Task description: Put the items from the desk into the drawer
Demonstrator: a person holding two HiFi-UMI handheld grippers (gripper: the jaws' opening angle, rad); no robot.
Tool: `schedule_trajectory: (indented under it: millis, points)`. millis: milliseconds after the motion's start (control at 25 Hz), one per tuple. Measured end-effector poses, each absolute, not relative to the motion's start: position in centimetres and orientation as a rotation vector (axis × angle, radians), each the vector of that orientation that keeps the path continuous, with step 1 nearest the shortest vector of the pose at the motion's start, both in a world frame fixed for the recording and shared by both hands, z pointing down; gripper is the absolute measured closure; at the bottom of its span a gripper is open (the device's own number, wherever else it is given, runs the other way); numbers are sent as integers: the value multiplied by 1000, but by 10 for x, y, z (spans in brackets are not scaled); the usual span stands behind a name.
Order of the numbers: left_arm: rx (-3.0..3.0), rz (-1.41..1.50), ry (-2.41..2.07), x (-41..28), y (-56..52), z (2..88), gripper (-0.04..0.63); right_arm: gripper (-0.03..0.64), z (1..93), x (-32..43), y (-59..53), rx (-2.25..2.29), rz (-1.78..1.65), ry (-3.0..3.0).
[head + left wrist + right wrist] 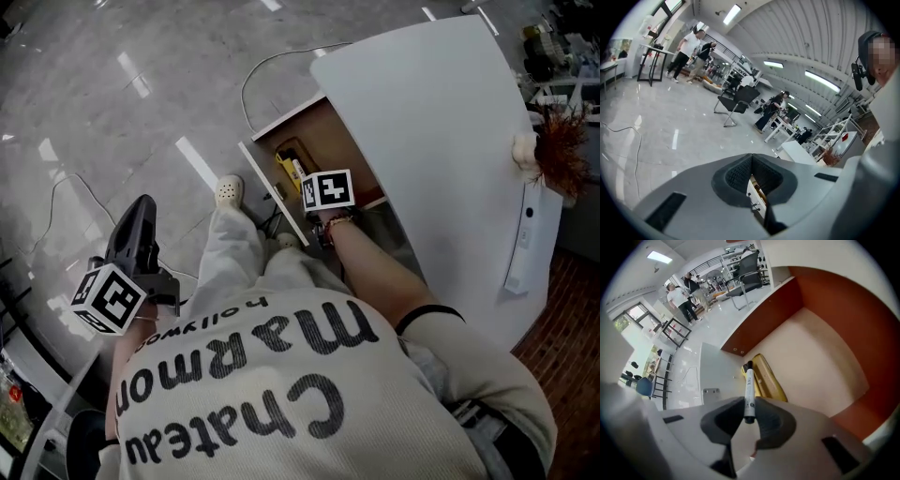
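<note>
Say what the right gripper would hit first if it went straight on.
The right gripper, holding a marker, points into the open drawer; it would probably meet the yellow object there first, though depth is unclear.

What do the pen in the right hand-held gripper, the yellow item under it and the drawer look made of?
The white marker pen with black ends: smooth plastic, printed barrel. The long yellow tool: probably glossy moulded plastic; small screw dots show. The open drawer: matt reddish-brown walls and a pale floor, likely laminated wood-based board.
</note>
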State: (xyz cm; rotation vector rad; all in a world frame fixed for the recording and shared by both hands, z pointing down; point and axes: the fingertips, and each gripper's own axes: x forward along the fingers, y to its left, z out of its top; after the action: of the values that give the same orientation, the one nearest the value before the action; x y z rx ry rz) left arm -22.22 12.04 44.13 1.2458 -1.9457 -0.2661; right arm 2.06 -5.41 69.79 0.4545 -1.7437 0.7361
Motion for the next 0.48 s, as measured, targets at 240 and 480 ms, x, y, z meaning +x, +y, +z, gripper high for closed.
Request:
schedule_trajectory:
  millis: [240, 480]
  points:
    - [1216, -252, -1944, -228, 122, 452, 594, 540, 719, 17, -55, 436, 734, -1709]
    - [1191, -242, -1947, -229, 122, 460, 594, 543, 744, 28, -55, 437, 725, -1650]
